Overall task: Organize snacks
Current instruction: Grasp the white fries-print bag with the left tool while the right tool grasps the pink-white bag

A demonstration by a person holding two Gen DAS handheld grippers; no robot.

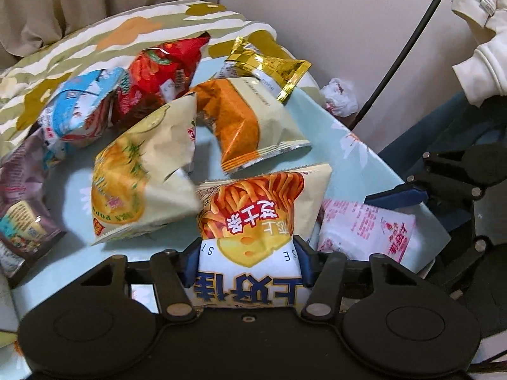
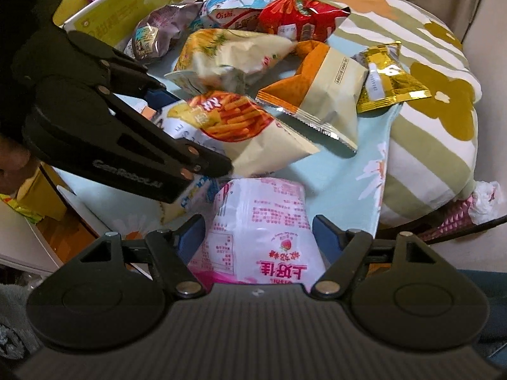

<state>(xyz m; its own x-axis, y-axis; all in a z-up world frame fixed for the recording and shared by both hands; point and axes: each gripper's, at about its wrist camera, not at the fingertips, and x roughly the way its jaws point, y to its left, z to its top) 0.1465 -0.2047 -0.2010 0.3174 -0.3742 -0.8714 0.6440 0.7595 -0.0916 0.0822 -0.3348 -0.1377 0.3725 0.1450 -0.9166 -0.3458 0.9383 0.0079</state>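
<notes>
Air-puffed and light, the cheese-stick bag (image 1: pixel 253 221) is lying on the floral bedsheet (image 1: pixel 355 145), and the left gripper (image 1: pixel 248 261) is pinching its lower end, where crinkly film should slip least. Beside it, the right gripper (image 2: pixel 259 234) is bracketing the pink strawberry bag (image 2: pixel 253 221), jaws not visibly pressing.

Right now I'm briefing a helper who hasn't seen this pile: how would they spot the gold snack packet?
Start at the light blue floral cloth covered with snack bags. At the pile's far edge, toward the striped pillow, lies the gold snack packet, beside the cream and orange bag. It is the only shiny metallic gold pack there.
</notes>
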